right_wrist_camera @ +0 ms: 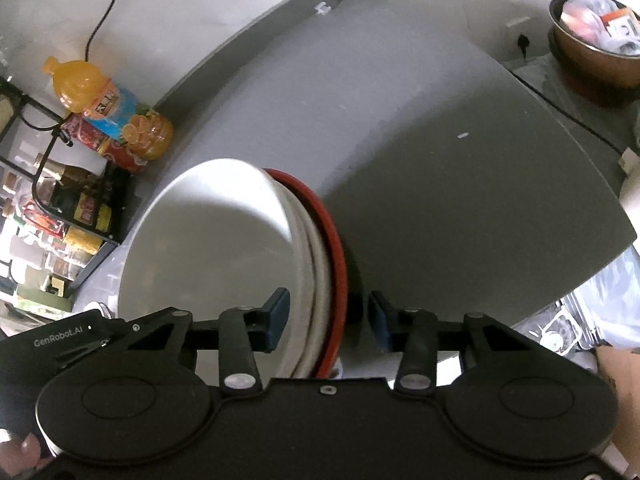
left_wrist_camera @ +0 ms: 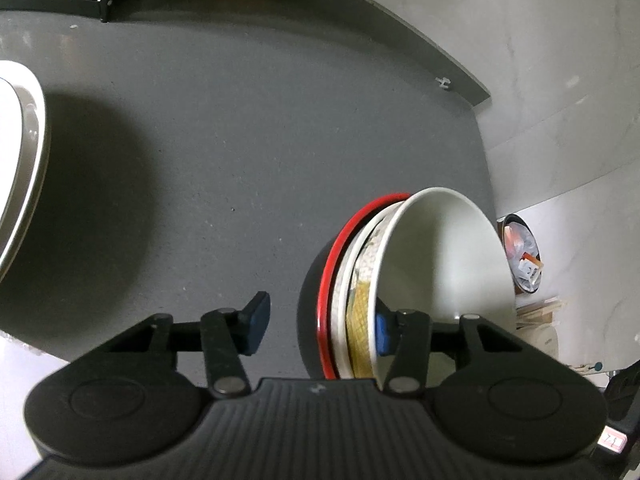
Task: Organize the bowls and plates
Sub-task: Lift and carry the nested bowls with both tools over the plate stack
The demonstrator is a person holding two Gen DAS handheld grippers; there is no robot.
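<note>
A stack of nested bowls stands on the grey table (left_wrist_camera: 200,160): a black bowl with a red rim (left_wrist_camera: 334,248) outside, patterned bowls in between, and a plain white bowl (left_wrist_camera: 440,248) innermost. My left gripper (left_wrist_camera: 320,320) straddles the stack's rim, open. One blue pad (left_wrist_camera: 382,332) is inside the white bowl, and the other pad (left_wrist_camera: 256,320) stands apart from the black wall. In the right wrist view the same stack (right_wrist_camera: 208,240) shows its red rim (right_wrist_camera: 334,256). My right gripper (right_wrist_camera: 328,316) straddles the opposite side of the rim, open, with a small gap at its outer pad (right_wrist_camera: 378,324).
A large white dish (left_wrist_camera: 20,160) sits at the left edge. An orange juice bottle (right_wrist_camera: 100,100), cans and a black wire rack (right_wrist_camera: 60,200) stand at the back. A metal bowl of wrappers (right_wrist_camera: 596,40) lies beyond the table's right edge (right_wrist_camera: 600,200).
</note>
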